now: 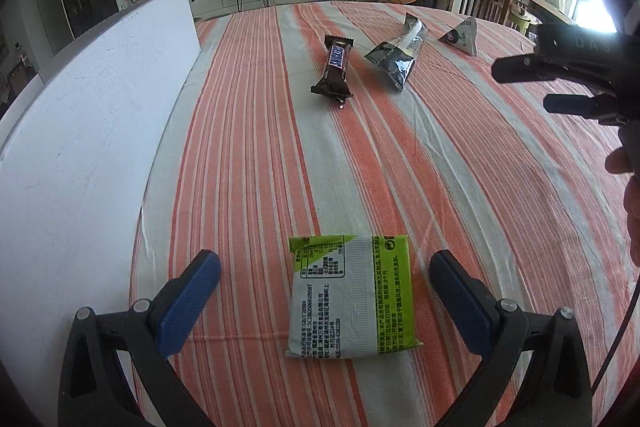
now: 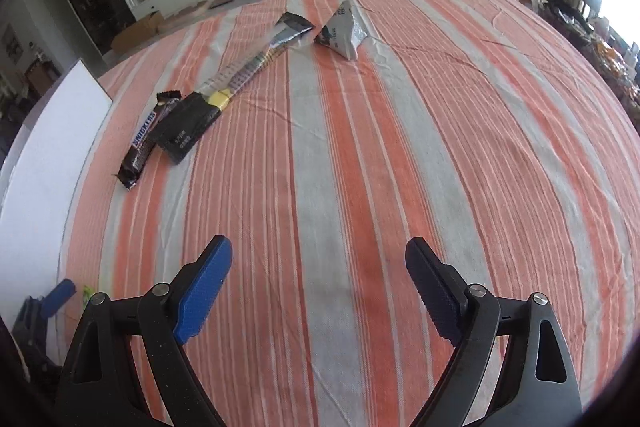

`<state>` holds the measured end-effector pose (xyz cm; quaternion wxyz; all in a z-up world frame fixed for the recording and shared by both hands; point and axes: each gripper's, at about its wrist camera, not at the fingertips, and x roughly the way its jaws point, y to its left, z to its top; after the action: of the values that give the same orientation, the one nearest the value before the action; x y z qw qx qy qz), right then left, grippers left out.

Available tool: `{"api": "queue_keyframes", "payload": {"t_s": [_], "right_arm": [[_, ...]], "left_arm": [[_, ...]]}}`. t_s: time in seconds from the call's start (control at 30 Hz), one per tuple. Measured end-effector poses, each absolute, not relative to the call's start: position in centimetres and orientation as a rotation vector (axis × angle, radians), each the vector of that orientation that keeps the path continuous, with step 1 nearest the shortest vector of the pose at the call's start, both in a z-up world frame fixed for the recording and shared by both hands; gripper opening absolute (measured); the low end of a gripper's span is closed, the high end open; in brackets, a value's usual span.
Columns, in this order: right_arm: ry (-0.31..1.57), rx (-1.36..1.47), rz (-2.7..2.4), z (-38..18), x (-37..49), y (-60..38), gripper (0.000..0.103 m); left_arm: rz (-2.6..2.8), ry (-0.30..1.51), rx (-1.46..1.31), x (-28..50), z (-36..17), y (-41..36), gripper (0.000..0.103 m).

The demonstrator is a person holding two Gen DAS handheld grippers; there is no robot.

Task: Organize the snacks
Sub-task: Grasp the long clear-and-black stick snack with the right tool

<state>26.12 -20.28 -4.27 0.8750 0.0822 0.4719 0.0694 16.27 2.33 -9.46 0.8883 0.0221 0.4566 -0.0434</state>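
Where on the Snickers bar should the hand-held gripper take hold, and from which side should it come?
Probably at the middle of the Snickers bar, across its narrow width, coming down from above. It lies flat on the striped cloth, so only its two long edges offer the pads something to close on. The black packet lies close on its right in the left wrist view, so keep that finger tight to the bar.

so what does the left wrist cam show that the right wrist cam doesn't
Only the left wrist view shows the green and white packet flat on the cloth between the open left gripper, untouched, and the right gripper from outside. Only the right wrist view shows bare striped cloth between the right gripper's open fingers. Both show the Snickers bar, the long black packet, the triangular pouch and the white board.
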Motion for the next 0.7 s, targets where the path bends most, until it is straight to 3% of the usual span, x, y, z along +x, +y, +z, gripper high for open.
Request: {"api": "queue_keyframes", "payload": {"t_s": [0.23,0.53,0.6,0.67,0.7], "right_arm": [[0.996,0.161,0.152,-3.4,35.2,-14.4,0.088],[1.057,0.138,0.071,-5.7,39.6,-11.5,0.087],[1.084,0.135,0.056,-6.4,39.8,-11.6,0.076],[1.076,0.132,0.034,-6.3,39.6,-12.1,0.046],[1.073,0.124,0.037,-6.3,39.5,-12.2,0.043]], "left_arm": [[-0.090,0.949,0.046,16.3,-9.5,2.3,0.103],[-0.090,0.949,0.046,16.3,-9.5,2.4,0.103],[-0.090,0.948,0.046,16.3,-9.6,2.4,0.103],[-0.090,0.949,0.046,16.3,-9.5,2.4,0.103],[-0.090,0.949,0.046,16.3,-9.4,2.4,0.103]]}}
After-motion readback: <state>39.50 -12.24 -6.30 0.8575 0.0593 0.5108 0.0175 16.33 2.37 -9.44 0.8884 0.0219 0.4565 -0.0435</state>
